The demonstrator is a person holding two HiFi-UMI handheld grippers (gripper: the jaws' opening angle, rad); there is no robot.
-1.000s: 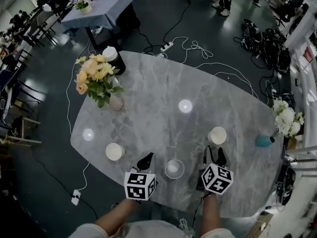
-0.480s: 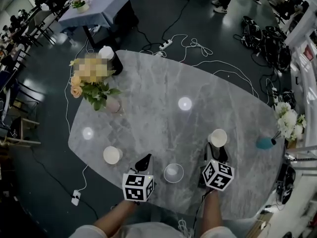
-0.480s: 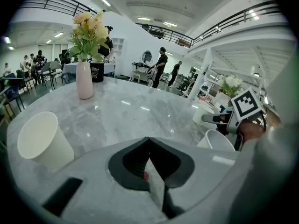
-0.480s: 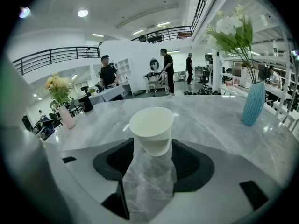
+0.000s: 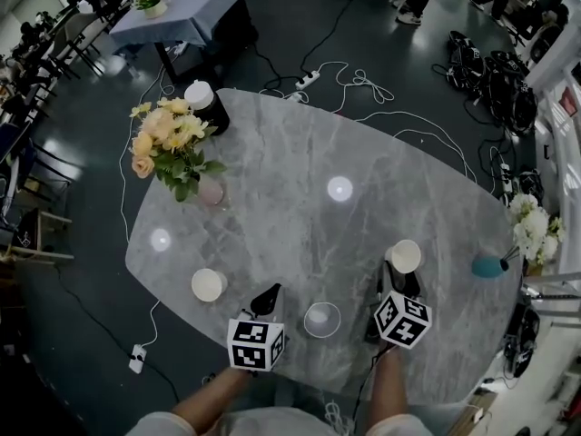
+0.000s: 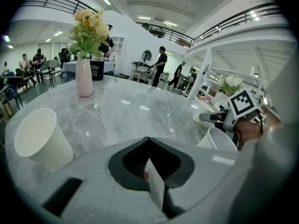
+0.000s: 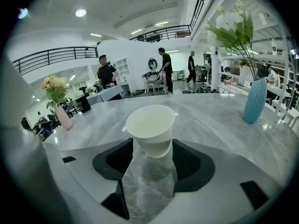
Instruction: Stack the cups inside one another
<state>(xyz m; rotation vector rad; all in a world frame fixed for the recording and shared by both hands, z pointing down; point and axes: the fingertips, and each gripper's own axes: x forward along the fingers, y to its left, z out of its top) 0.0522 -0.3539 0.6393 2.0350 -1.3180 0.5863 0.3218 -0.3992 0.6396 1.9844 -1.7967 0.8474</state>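
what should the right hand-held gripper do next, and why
Probably ease the right hand-held gripper forward and close on the paper cup: its jaws have just been opening and stand wide, with the upright cup between their tips, not yet gripped.

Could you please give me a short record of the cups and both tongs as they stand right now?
left tongs: shut, empty
right tongs: open, jaws just been opening, around right cup base, not clamped
right cup: upright, between right tongs' tips
middle cup: upright, free, between the two tongs
left cup: upright, free, left of left tongs
table: marble; three cups apart, none nested
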